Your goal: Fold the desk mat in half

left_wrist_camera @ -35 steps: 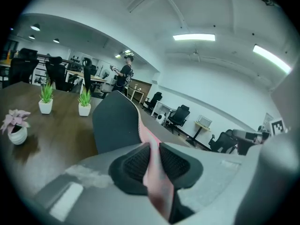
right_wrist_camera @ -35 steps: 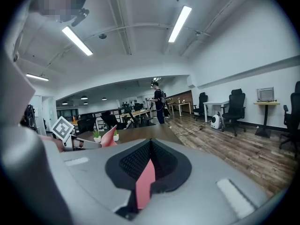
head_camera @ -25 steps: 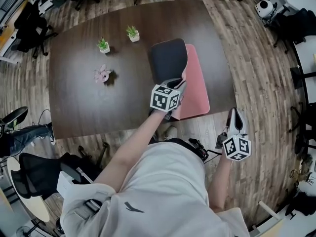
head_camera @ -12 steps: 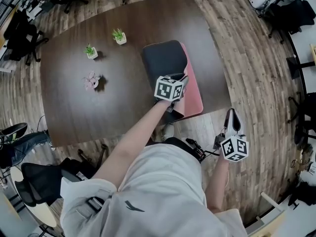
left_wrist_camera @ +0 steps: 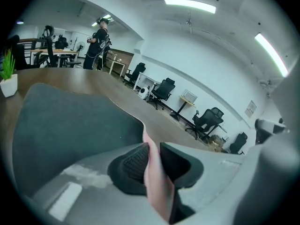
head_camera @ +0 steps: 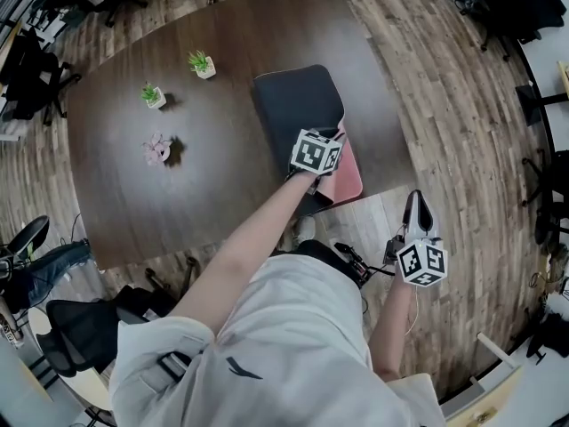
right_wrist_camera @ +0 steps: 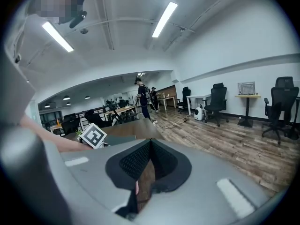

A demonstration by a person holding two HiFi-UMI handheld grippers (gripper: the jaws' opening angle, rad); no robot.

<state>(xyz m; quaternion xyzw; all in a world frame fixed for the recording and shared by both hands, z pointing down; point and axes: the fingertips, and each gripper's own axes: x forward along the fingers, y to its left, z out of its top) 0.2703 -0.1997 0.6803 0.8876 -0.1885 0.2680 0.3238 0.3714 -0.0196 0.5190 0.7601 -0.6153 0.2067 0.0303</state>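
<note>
Two grippers: the left gripper (left_wrist_camera: 152, 149), jaws pinching the pink edge of the desk mat (head_camera: 293, 105) doubled dark side up at the desk's (head_camera: 178, 203) near right; the right gripper (right_wrist_camera: 149, 146), jaws pressed together, empty, off the desk.

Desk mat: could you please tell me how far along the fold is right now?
Mostly done: the desk mat lies with its dark underside flipped over most of the pink face; a pink strip shows at its right edge. In hand: the left gripper clamps the mat's edge. Left: lay that edge flush and release. The right gripper hangs shut, off the table.
</note>
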